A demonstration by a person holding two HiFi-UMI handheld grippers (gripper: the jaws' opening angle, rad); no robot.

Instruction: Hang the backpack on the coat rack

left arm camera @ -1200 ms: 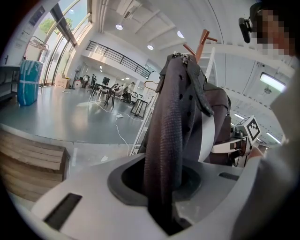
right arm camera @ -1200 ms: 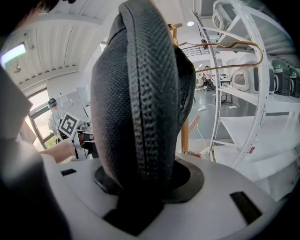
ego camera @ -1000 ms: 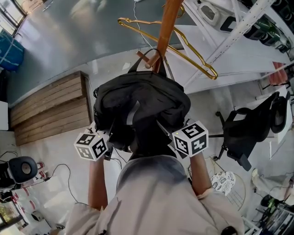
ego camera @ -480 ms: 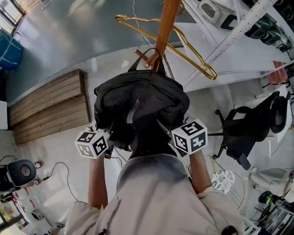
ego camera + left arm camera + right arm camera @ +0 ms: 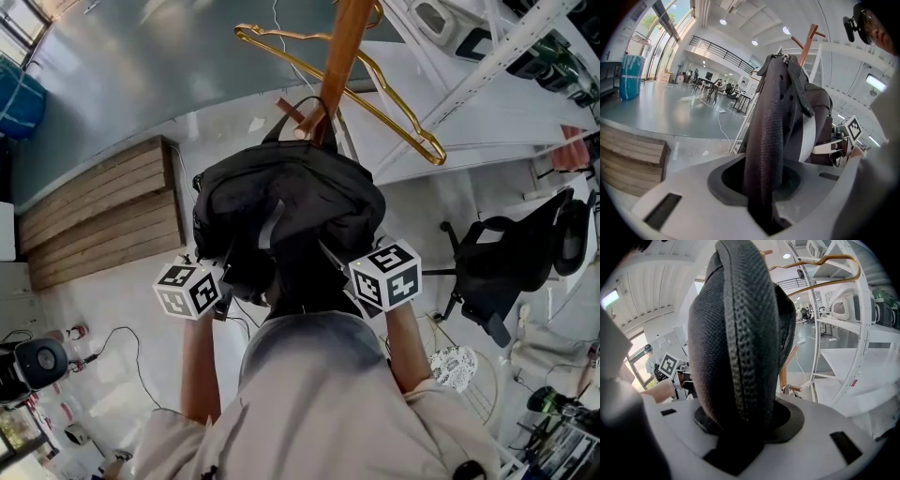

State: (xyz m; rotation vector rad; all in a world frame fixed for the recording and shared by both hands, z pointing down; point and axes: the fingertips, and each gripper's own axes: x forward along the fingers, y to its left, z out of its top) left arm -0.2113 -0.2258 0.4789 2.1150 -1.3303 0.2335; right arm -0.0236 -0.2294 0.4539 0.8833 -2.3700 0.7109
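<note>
Head view had the backpack up at the rack, top loop right at a peg. Left gripper and right gripper were each clamped on the backpack from below, seemingly bearing its weight until the loop caught.

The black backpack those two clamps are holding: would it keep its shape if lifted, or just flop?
Probably floppy: the backpack bulges and folds over where the left gripper and right gripper pinch it. Its woven fabric looks rough, so it likely won't slip from the jaws.
</note>
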